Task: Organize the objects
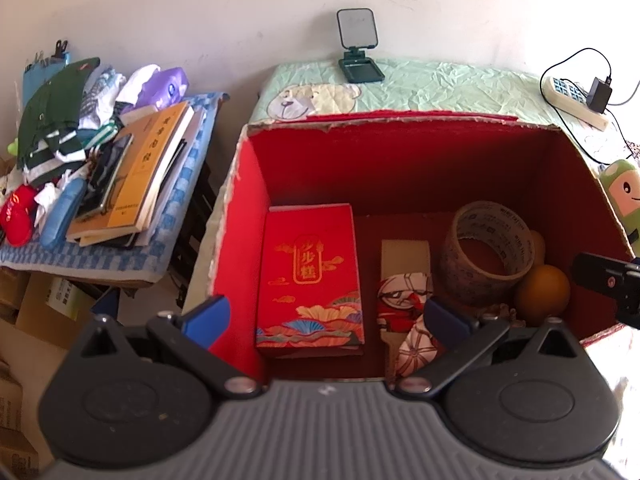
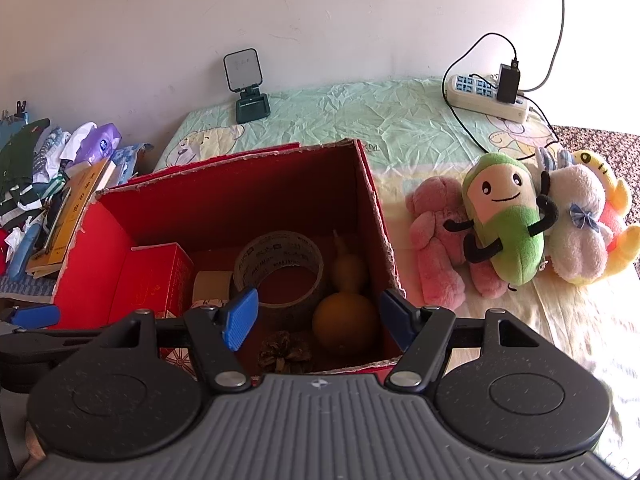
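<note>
An open red cardboard box (image 1: 400,160) (image 2: 248,196) stands on the bed. Inside lie a red gift box (image 1: 310,276) (image 2: 160,280), a patterned packet (image 1: 406,308), a roll of tape (image 1: 486,254) (image 2: 278,268), a brown gourd (image 1: 542,294) (image 2: 346,314) and a pine cone (image 2: 284,350). My left gripper (image 1: 326,320) is open and empty above the box's near left side. My right gripper (image 2: 320,320) is open and empty above the box's near right, over the gourd. Plush toys lie right of the box: pink (image 2: 444,240), green (image 2: 506,216) (image 1: 624,196), white (image 2: 578,220) and yellow (image 2: 616,216).
A side table (image 1: 168,240) at the left holds books (image 1: 148,168), clothes (image 1: 60,120) and clutter. A phone stand (image 1: 358,50) (image 2: 246,84) and a power strip (image 2: 486,98) (image 1: 574,100) with a charger sit at the back of the bed sheet (image 2: 380,120), against the wall.
</note>
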`<move>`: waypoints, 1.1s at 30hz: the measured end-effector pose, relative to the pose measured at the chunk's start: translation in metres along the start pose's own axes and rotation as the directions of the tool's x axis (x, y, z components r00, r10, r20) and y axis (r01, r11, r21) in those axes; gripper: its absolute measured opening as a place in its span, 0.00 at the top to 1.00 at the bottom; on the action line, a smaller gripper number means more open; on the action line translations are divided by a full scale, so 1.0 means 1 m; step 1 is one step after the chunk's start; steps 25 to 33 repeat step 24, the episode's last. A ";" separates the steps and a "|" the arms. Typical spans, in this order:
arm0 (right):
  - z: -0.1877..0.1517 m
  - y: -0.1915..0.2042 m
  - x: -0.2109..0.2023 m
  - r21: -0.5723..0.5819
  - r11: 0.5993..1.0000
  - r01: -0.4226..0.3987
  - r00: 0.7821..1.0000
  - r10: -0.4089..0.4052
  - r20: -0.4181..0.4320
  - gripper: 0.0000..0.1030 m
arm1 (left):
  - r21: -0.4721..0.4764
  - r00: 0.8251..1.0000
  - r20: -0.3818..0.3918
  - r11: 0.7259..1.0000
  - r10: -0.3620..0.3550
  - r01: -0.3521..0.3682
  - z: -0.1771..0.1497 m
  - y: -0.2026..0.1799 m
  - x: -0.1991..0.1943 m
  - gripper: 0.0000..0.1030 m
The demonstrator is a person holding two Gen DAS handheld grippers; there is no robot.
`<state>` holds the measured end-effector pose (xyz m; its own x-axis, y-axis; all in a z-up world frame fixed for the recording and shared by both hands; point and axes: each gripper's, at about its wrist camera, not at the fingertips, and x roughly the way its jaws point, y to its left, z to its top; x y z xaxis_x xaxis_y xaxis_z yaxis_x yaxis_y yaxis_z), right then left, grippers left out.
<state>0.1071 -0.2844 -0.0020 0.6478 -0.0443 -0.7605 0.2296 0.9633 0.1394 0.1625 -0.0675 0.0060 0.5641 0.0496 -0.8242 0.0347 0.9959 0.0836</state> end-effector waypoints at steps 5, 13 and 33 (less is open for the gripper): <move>0.000 0.000 0.003 -0.004 1.000 0.000 1.000 0.000 -0.006 0.32 | -0.007 1.000 0.013 1.000 -0.022 0.022 0.001 0.001 -0.001 0.00; 0.000 -0.002 0.007 0.002 1.000 0.000 1.000 0.000 -0.016 0.32 | 0.001 1.000 0.012 1.000 -0.006 0.006 0.004 -0.002 0.005 0.00; 0.005 -0.003 0.013 0.002 1.000 -0.003 1.000 0.003 -0.019 0.32 | 0.006 0.998 0.046 1.000 -0.031 0.031 0.011 -0.004 0.003 0.00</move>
